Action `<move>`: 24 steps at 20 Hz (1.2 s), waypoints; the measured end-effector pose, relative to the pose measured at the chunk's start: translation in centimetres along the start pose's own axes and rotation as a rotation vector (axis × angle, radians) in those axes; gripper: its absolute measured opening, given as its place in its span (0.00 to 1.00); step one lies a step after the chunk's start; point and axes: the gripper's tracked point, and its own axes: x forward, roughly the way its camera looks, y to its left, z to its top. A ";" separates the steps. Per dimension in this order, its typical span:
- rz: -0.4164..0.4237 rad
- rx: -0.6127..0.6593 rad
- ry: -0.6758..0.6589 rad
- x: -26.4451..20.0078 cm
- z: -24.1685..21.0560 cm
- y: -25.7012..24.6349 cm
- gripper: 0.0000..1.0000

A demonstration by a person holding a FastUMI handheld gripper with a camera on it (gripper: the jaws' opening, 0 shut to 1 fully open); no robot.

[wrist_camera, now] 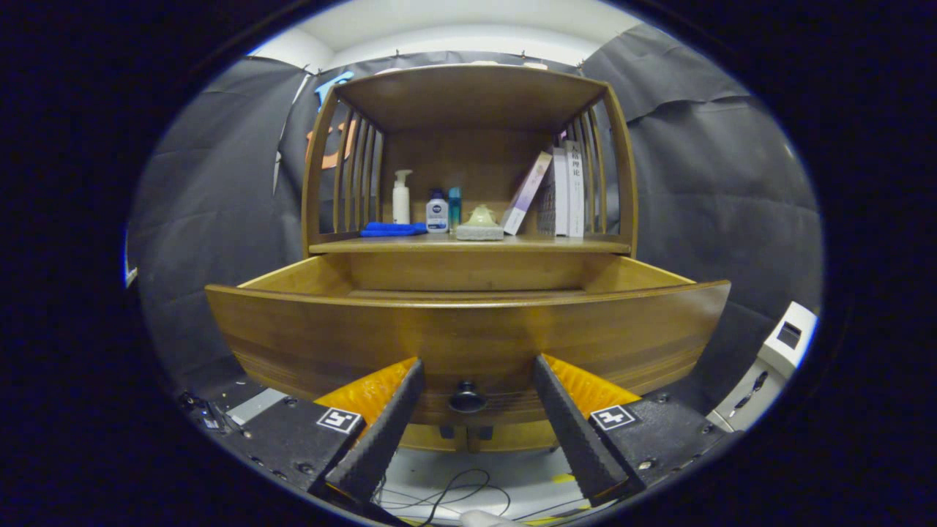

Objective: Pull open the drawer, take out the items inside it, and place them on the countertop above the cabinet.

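Between the fingers of the hand-held gripper, spread apart and clamped on nothing, the dark knob of the drawer, untouched on either side. Drawer already pulled well out from the cabinet, so step one judged done; emptying not begun. Inside hidden behind the tall front panel: contents impossible to tell. On the tabletop above: bottles, blue cloth, books.

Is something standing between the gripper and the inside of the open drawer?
Yes. The drawer front rises just beyond the open gripper, with its knob between the fingers. It hides the drawer's contents, so the gripper must go over it. The countertop above already holds bottles and books.
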 end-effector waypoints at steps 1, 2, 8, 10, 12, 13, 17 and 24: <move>-0.002 0.001 -0.001 0.1 0.2 0.0 0.99; -0.002 0.001 0.001 0.5 0.3 0.0 0.99; -0.007 0.004 -0.002 3.8 1.4 0.4 0.99; -0.010 0.011 -0.003 5.3 2.2 0.5 0.99; -0.019 0.016 0.009 7.0 3.0 0.7 0.99; -0.021 0.024 -0.001 7.7 3.4 0.8 0.99; -0.037 0.016 0.005 11.3 4.2 1.3 0.99; -0.048 -0.027 -0.006 15.6 5.1 1.3 0.99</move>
